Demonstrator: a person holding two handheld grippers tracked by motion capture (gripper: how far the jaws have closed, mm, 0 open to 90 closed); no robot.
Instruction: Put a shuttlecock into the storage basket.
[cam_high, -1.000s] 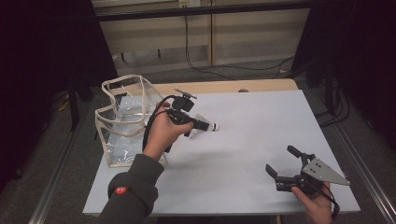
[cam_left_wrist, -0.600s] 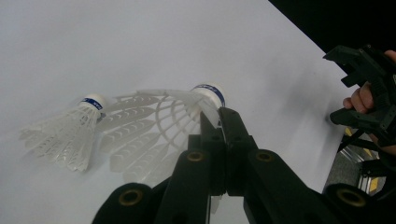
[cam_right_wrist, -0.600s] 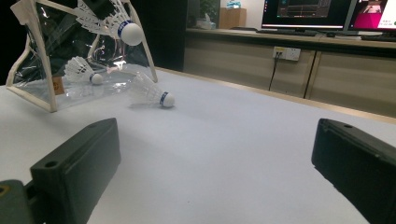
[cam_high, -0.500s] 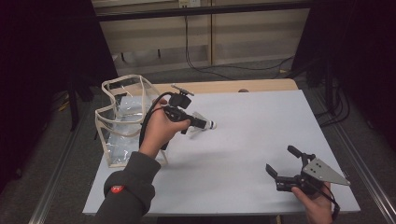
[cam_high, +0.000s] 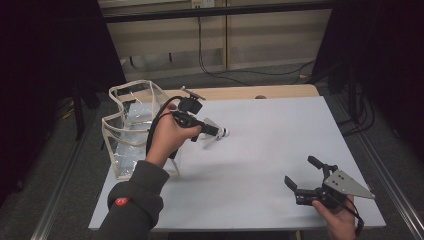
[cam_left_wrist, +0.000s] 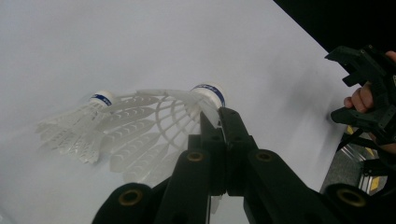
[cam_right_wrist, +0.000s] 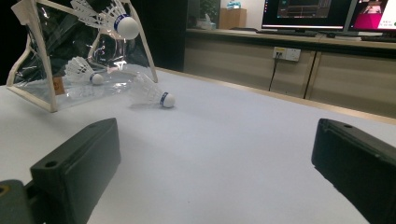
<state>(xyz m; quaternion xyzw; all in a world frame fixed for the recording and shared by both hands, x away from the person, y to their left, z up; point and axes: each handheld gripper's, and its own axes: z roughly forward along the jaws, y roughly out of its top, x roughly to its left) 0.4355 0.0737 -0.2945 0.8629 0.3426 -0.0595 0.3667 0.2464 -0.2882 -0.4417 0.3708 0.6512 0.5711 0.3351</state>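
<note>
My left gripper (cam_high: 219, 132) is shut on the feather skirt of a white shuttlecock (cam_left_wrist: 187, 100) and holds it above the grey table, its cork pointing away from the hand. A second shuttlecock (cam_left_wrist: 86, 123) lies on the table just beneath it; the right gripper view shows this one (cam_right_wrist: 152, 92) in front of the bag. Left of them stands a clear plastic bag (cam_high: 131, 132) with another shuttlecock (cam_right_wrist: 83, 72) inside. My right gripper (cam_high: 309, 176) rests open near the table's front right edge, nothing between its jaws.
The grey table top (cam_high: 280, 135) has free room between the two grippers. A wooden strip (cam_high: 250, 92) runs along the far edge. Cables (cam_high: 225, 75) lie on the floor behind, and monitors (cam_right_wrist: 322, 14) stand on a far counter.
My left gripper has drifted slightly left toward the bag, still holding the shuttlecock. The right gripper has not moved.
</note>
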